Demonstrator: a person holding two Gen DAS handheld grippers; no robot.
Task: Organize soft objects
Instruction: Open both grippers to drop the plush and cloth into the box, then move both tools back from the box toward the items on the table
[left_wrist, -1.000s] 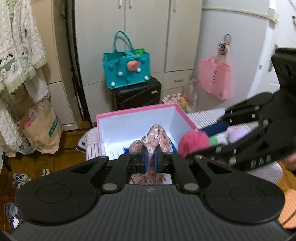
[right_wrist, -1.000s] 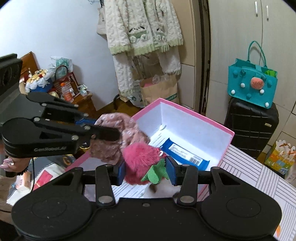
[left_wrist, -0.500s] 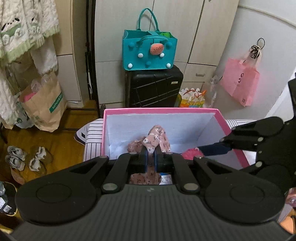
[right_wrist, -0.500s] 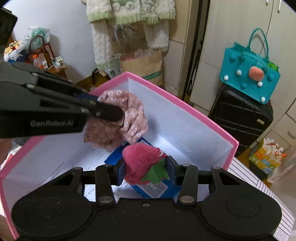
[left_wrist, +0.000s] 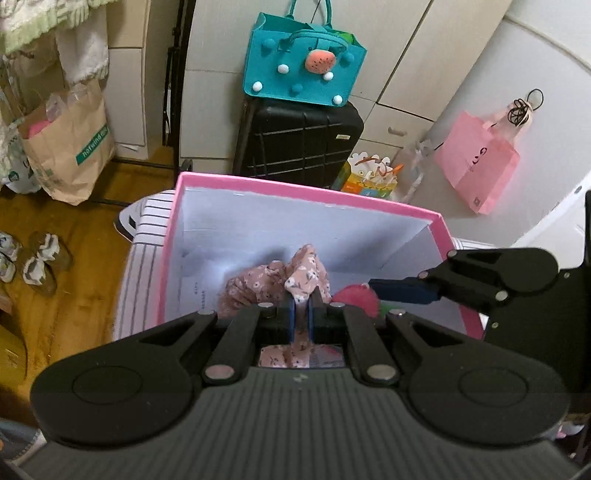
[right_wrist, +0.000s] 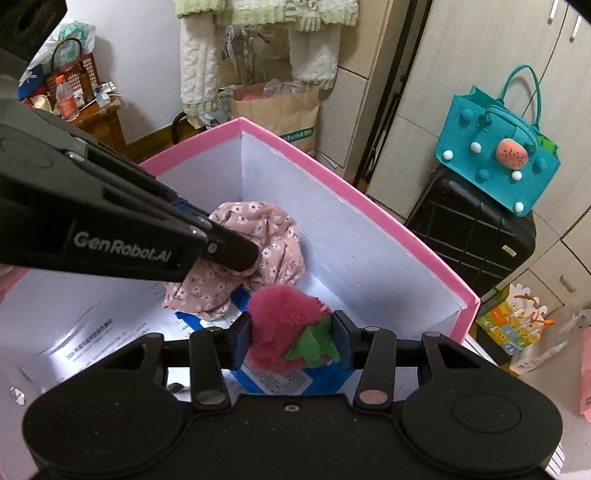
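On the left, the left hand-held gripper (left_wrist: 300, 308) is closed tightly on a pink floral cloth (left_wrist: 280, 282), pinching a fold between its blue pads; the cloth hangs inside the pink box (left_wrist: 295, 186), near the far-left corner. To the right of it, the right hand-held gripper (right_wrist: 291, 334) is partly closed around a fuzzy pink strawberry plush (right_wrist: 284, 314) with green felt leaves, held inside the box above a blue packet (right_wrist: 295, 380) and printed papers (right_wrist: 92, 332) on the box floor. The two soft items sit just beside each other.
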